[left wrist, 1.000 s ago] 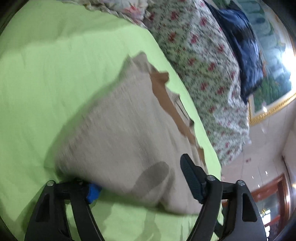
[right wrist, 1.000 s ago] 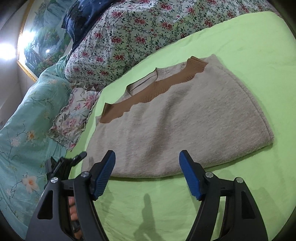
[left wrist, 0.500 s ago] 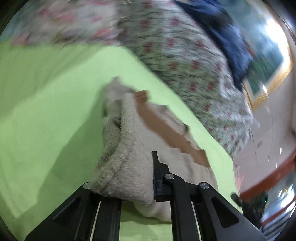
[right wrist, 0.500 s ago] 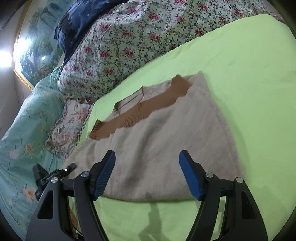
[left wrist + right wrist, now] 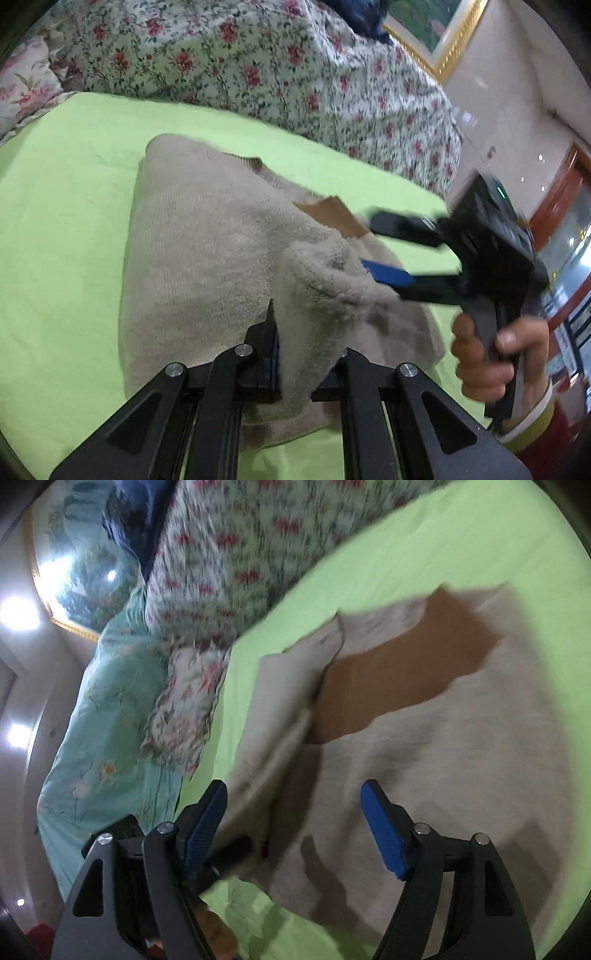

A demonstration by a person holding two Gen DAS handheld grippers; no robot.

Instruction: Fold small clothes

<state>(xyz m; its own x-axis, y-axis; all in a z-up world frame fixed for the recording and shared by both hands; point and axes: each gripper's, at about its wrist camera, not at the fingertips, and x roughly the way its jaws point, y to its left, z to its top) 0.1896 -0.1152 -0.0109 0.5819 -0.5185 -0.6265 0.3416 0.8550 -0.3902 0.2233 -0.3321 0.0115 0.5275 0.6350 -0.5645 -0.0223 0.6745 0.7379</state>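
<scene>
Sweater is my landmark: beige knit with a brown ribbed band, lying on the lime-green sheet. My left gripper is clamped on a bunched fold of its near hem, lifted off the sheet and draped over toward the sweater's right side. My right gripper hangs over the sweater with its 2 blue-padded fingers spread apart, holding nothing; in the left wrist view it sits at the sweater's right edge, with my hand around its handle.

Bare sheet runs wide to the left of the sweater and narrower along its right edge. Beyond its far edge, the floral quilt borders the sheet closely. A teal floral cover lies further off to that side.

I can read no writing or brand anywhere. The right wrist view is motion-blurred, so the sweater's far edge and the brown band's outline are smeared. The fold hides my left gripper's right fingertip and the hem under it.
</scene>
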